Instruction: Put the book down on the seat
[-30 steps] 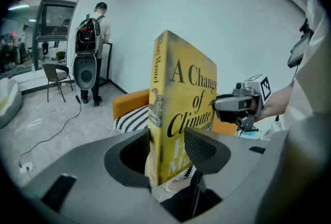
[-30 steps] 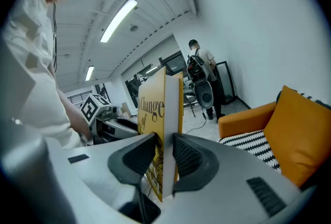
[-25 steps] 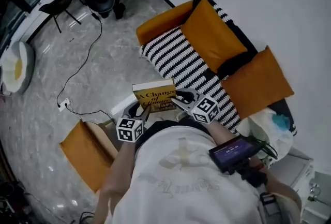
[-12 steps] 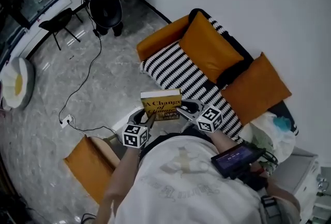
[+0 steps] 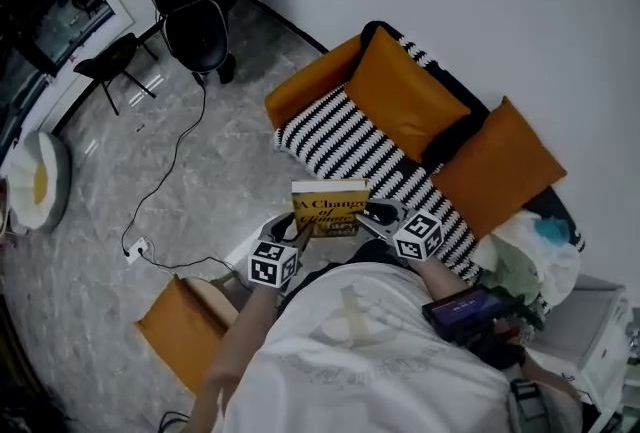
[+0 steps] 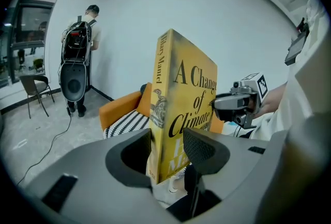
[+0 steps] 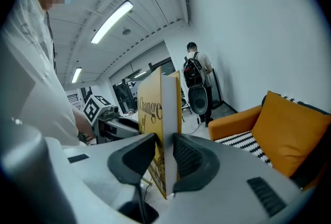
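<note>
A yellow hardback book with black title lettering is held upright in the air between the two grippers. It is seen just in front of the front edge of the black-and-white striped sofa seat, and is not resting on it.

The left gripper is closed on the lower part of the book at the spine side. In the left gripper view the spine faces the camera, with one jaw pressed against each cover. The right gripper is closed on the opposite side. In the right gripper view the white page edges face the camera and the jaws are clamped on both covers.

Two orange cushions are propped along the back of the seat, and an orange armrest closes its far end. The sofa stands on a grey marbled floor, across which a thin cable is trailed. A person wearing a black backpack is seen standing at the white wall, well apart from the sofa.
</note>
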A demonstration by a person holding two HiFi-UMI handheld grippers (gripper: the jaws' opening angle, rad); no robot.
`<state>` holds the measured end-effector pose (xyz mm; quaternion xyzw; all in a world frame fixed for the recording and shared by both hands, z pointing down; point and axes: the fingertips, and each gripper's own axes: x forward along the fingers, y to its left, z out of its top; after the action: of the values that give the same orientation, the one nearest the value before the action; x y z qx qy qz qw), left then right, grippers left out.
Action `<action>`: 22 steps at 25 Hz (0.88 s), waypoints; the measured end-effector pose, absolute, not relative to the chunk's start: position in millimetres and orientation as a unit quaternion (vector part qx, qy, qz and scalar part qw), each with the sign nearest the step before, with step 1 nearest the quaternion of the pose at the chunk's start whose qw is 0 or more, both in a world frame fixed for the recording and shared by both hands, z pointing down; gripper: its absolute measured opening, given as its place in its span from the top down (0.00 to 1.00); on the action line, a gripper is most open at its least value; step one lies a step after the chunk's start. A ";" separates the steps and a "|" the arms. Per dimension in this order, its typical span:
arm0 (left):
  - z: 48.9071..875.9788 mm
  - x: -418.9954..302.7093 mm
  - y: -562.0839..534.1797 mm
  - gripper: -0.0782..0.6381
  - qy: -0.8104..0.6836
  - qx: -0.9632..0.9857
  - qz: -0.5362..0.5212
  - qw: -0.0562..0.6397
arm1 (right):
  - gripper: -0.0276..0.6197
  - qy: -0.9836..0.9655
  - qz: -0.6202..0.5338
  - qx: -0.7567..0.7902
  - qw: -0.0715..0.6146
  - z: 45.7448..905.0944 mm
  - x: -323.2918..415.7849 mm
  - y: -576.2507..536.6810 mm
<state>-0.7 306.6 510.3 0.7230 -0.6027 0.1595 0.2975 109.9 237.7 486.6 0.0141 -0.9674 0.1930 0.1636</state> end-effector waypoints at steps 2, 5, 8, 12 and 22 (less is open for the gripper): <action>510.3 -4.8 307.9 0.61 -0.608 0.719 0.156 0.298 | 0.77 -0.967 0.192 0.010 0.165 486.8 104.9 237.0; 510.9 -10.4 310.5 0.61 -0.615 0.713 0.150 0.301 | 0.77 -0.967 0.189 0.000 0.169 486.7 96.8 236.1; 511.7 -15.1 313.3 0.62 -0.620 0.709 0.147 0.302 | 0.77 -0.967 0.183 -0.012 0.177 487.5 90.5 236.5; 515.0 -20.4 319.6 0.62 -0.627 0.700 0.143 0.309 | 0.77 -0.965 0.182 -0.023 0.186 490.7 82.2 238.0; 535.9 -43.8 314.7 0.64 -0.649 0.664 0.151 0.339 | 0.77 -0.953 0.207 -0.066 0.211 525.4 51.5 220.1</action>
<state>-43.8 314.7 535.9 0.6639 -0.6494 0.1512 0.3386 51.5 220.1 525.4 -0.0658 -0.9531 0.2068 0.2111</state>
